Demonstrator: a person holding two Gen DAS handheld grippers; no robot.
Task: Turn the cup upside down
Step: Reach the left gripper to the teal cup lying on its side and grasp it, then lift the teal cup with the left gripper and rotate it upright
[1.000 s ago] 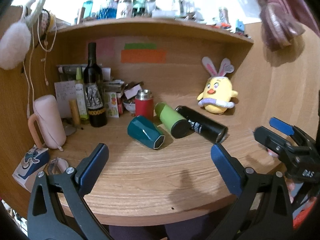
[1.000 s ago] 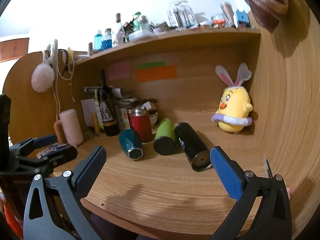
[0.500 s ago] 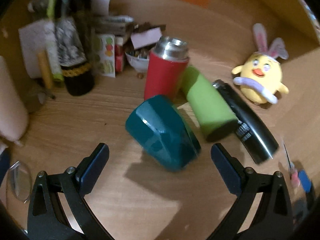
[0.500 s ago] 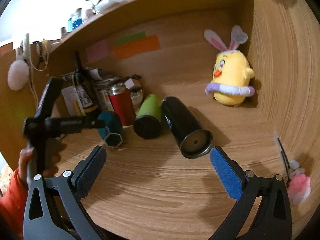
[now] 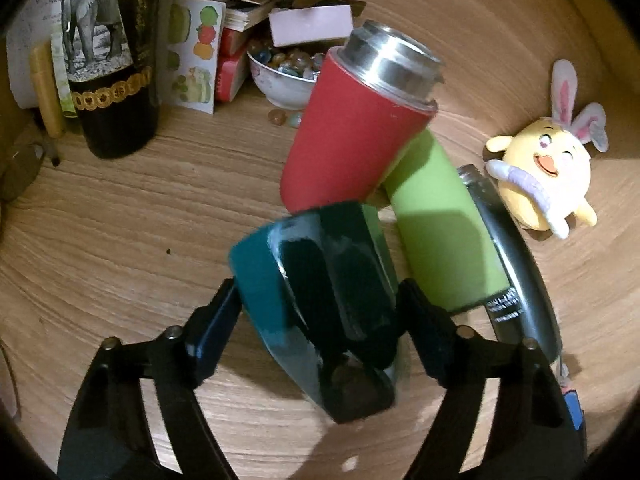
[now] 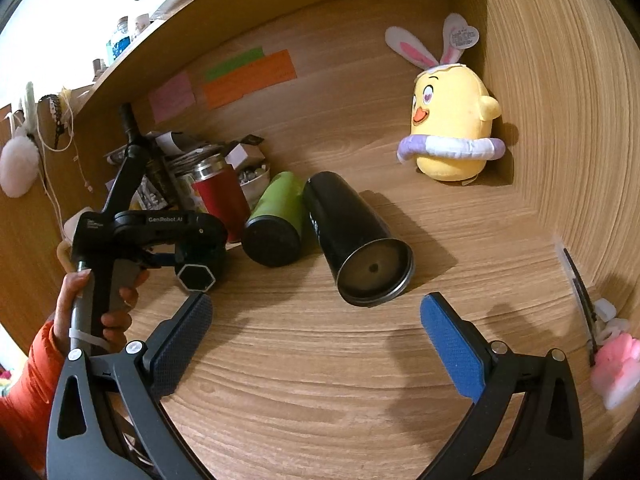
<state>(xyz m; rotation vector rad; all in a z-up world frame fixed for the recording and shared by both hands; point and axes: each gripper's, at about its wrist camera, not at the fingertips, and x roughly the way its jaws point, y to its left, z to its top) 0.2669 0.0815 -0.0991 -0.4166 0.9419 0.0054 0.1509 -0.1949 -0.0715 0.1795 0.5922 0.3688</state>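
The tabletop (image 6: 320, 360) carries cups lying on their sides. Your left gripper (image 5: 320, 296) squeezes the teal cup (image 5: 312, 292) round its middle, so you can turn it over. Your right gripper (image 6: 316, 336) waits wide apart, holding nothing.

We read only "GenRobot.AI" in pale letters on the black body of the left claw (image 6: 168, 258), up and left of the right claw (image 6: 316, 344).
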